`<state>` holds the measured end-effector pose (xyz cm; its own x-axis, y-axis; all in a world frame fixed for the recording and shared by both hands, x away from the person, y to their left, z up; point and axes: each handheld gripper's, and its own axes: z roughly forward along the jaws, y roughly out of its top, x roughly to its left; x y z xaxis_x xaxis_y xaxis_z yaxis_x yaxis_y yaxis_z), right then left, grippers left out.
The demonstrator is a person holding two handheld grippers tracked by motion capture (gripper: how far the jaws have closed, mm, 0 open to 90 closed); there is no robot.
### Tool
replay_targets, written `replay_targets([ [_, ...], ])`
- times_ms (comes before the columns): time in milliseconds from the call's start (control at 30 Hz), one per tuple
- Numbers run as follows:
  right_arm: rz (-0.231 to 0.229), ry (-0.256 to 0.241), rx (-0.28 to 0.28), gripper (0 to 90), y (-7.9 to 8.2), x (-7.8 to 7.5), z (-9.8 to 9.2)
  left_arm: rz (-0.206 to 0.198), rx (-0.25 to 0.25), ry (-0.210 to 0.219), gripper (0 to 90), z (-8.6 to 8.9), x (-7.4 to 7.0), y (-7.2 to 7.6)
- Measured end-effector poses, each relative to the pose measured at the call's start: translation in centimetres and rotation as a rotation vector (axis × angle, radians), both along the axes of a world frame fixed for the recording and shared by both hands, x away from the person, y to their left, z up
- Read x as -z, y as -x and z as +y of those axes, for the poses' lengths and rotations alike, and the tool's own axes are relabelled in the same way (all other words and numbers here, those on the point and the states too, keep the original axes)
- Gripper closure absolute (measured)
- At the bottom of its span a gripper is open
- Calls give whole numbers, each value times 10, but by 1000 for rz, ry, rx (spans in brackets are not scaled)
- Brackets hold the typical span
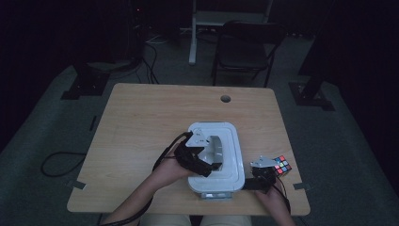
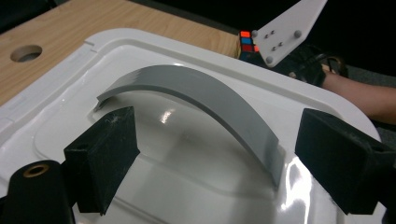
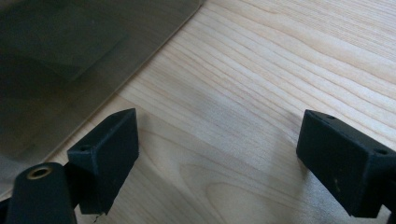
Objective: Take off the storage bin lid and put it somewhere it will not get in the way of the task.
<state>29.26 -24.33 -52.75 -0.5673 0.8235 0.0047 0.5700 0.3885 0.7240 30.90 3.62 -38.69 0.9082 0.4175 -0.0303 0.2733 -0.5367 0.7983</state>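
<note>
A white plastic box (image 1: 229, 141) with a lid stands on the near middle of the wooden table (image 1: 141, 122). A curved grey handle (image 2: 210, 95) arches over the lid (image 2: 93, 60). My left gripper (image 1: 206, 161) hovers just above the lid, open, and in the left gripper view its fingers (image 2: 105, 154) stand on either side of the handle without touching it. My right gripper (image 1: 253, 181) is low beside the box's right side, open, with bare wood between its jaws (image 3: 219, 158). The box's wall (image 3: 56, 60) shows dim at that view's upper left.
A Rubik's cube (image 1: 282, 165) lies on the table just right of the right gripper, and also shows behind that gripper's grey plate (image 2: 289, 30). A cable hole (image 1: 226, 99) is near the far edge. A folding chair (image 1: 244, 47) stands beyond the table.
</note>
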Motion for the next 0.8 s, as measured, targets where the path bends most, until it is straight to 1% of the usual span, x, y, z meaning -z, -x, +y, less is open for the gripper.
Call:
replay_targets([
  [167, 0, 0, 0, 128, 0, 0, 0, 16, 2, -34, 140, -12, 1, -2],
  [200, 0, 0, 0, 129, 0, 0, 0, 13, 1, -39, 143, -14, 2, -2],
  [267, 0, 0, 0, 128, 0, 0, 0, 25, 10, -43, 154, -16, 3, -2],
  [367, 0, 0, 0, 129, 0, 0, 0, 17, 11, -69, 173, -20, 6, 0],
  [467, 0, 0, 0, 128, 0, 0, 0, 27, 20, -77, 175, -23, 7, 1],
  [500, 0, 0, 0, 128, 0, 0, 0, 28, 19, -75, 211, -23, 7, 1],
  [567, 0, 0, -1, 129, 0, 0, 0, 39, 19, -77, 217, -25, 7, 0],
  [700, 0, 0, 0, 129, 0, 0, 0, 31, 30, -89, 238, -26, 7, 1],
  [733, 0, 0, 0, 128, 0, 0, 0, 19, 32, -102, 238, -28, 7, 2],
  [800, 0, 0, 0, 129, 0, 0, 0, 17, 31, -102, 240, -29, 7, 3],
])
